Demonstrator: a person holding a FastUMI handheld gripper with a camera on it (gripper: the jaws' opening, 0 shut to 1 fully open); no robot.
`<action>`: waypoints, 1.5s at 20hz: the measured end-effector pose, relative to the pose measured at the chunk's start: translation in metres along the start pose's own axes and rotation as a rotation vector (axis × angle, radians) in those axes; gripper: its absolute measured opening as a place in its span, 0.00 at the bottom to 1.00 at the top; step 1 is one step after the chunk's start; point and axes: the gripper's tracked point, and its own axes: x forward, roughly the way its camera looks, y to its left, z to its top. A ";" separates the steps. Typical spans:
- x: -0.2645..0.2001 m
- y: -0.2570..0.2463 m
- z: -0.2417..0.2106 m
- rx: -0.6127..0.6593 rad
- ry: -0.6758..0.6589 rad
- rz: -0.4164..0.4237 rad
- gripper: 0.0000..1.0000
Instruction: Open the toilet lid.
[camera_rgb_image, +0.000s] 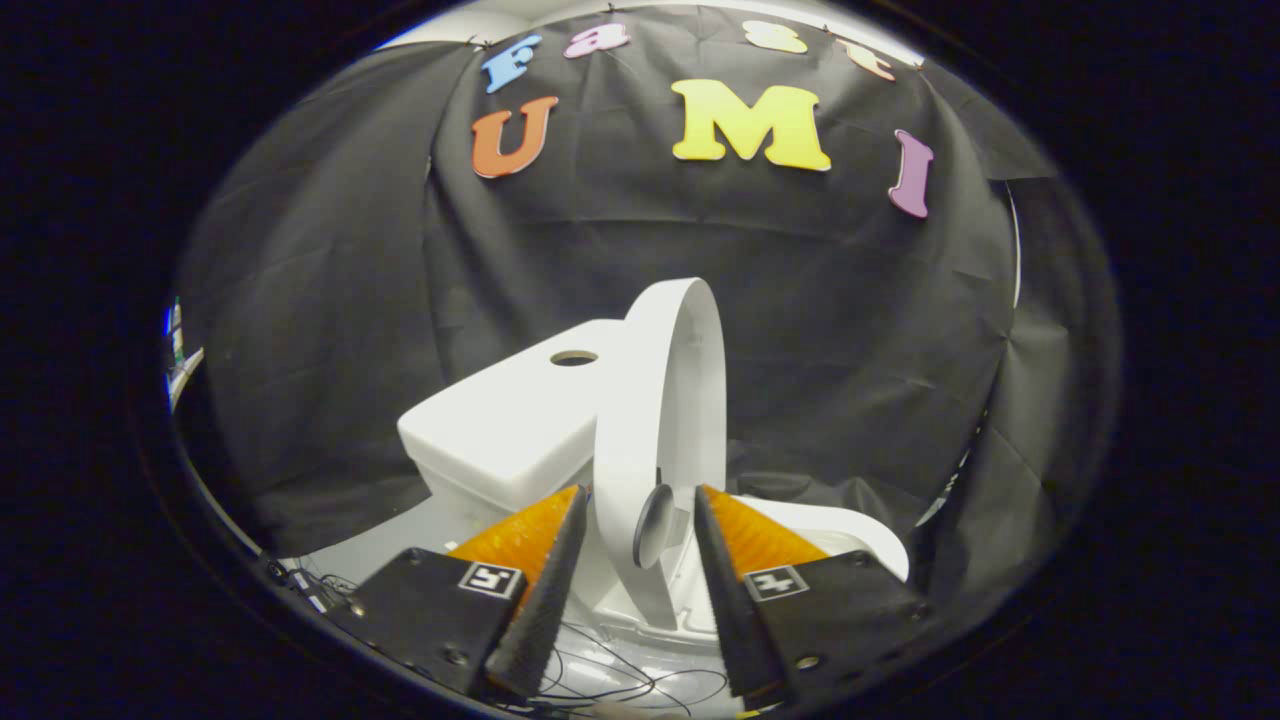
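The white toilet lid (655, 400) stands raised nearly upright, seen edge-on, next to the white tank (500, 430). My gripper (640, 492) straddles the lid's lower rim, one finger on each side. The left finger lies close against the lid's outer face. A narrow gap shows between the right finger and the lid's inner face, where a small round bumper (652, 525) sticks out. The jaws stand apart and do not clamp the lid. Part of the white seat and bowl rim (850, 530) shows beyond the right finger.
The tank top has a round hole (573, 357). Black cloth (850, 330) closes the booth behind and on both sides of the toilet. Thin dark cables (620, 680) lie on the pale floor under the fingers.
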 end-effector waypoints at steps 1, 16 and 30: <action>-0.009 -0.007 0.002 -0.018 -0.024 -0.014 0.71; -0.149 -0.202 -0.078 0.214 -0.287 -0.298 0.99; -0.150 -0.244 -0.112 0.234 -0.262 -0.359 0.99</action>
